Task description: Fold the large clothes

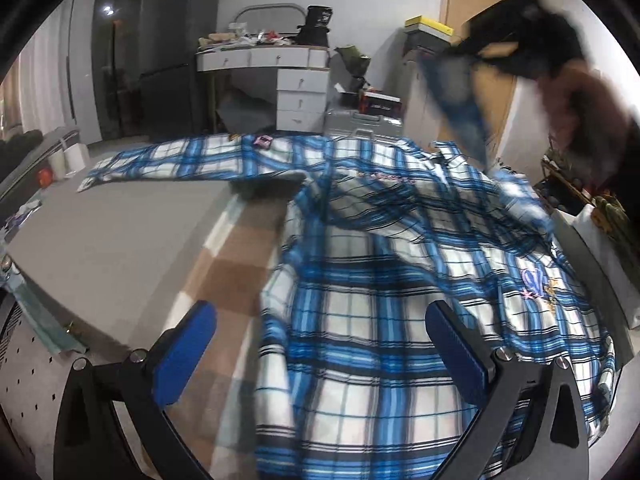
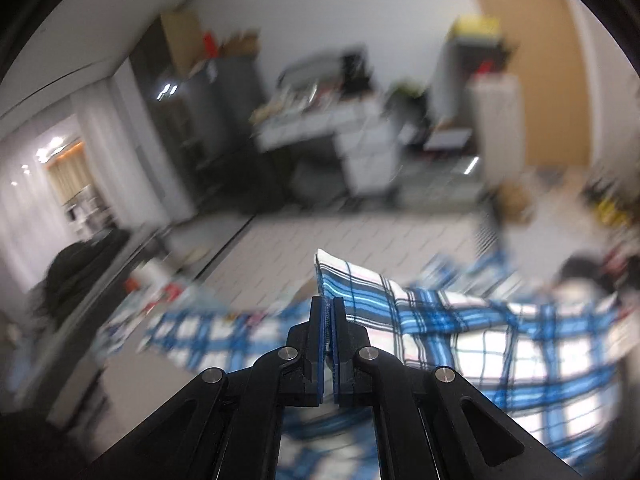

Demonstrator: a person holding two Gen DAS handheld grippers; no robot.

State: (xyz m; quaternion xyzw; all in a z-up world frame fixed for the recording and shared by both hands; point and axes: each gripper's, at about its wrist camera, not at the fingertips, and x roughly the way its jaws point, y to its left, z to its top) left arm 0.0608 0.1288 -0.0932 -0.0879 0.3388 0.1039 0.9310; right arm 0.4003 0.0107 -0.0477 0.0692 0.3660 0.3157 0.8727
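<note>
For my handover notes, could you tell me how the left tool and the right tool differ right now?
The left tool is open, fingers wide apart; the right tool is shut. The left holds nothing above the plaid shirt; the right pinches a raised shirt edge. Both have blue pads.

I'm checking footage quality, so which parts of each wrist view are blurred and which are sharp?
Left wrist view: desk and far sleeve sharp, near plaid shirt smeared, raised right gripper a dark streak. Right wrist view: room heavily motion-blurred; only the shut right gripper and its pinched fabric stay crisp.

No text or label is legible — all too blurred.
</note>
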